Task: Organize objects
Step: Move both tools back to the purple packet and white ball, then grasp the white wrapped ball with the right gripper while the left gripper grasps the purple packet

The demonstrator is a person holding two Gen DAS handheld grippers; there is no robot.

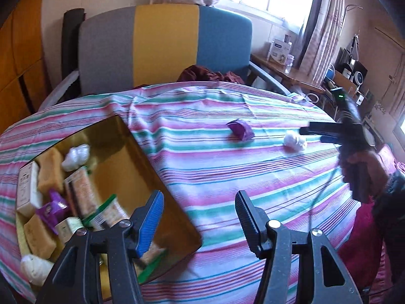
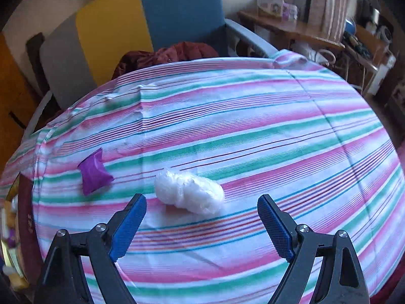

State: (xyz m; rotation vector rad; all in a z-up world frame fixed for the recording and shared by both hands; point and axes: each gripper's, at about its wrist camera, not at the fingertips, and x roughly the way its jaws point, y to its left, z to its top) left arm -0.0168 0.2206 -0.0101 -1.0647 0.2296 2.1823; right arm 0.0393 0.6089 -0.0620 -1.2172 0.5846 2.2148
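White plastic-wrapped bundle (image 2: 189, 194) lies on the striped cloth (image 2: 253, 116), just ahead of the right gripper (image 2: 202, 221) and between the lines of its two blue-padded fingers (image 2: 129, 224); the pads do not touch it. The jaws of this gripper stand wide apart with nothing between them. A purple packet (image 2: 95, 171) lies near the bundle, to its left in the right wrist view, flat on the same cloth and apart from it.

From the left wrist view, the bundle (image 1: 295, 140) and the purple packet (image 1: 240, 128) appear on the far part of the cloth, with the right gripper (image 1: 310, 134) beside the bundle and the person's hand (image 1: 362, 169) around its handle. The left gripper (image 1: 200, 207) hangs over the near edge of a gold tin tray (image 1: 121, 152), its jaws parted and empty. The tray holds a white box, tan sponge-like blocks, printed packets, purple packets and white bundles. Beyond the table stands a chair (image 1: 164, 48) with a grey, yellow and blue back, and dark red fabric (image 1: 210, 74) lies on its seat.
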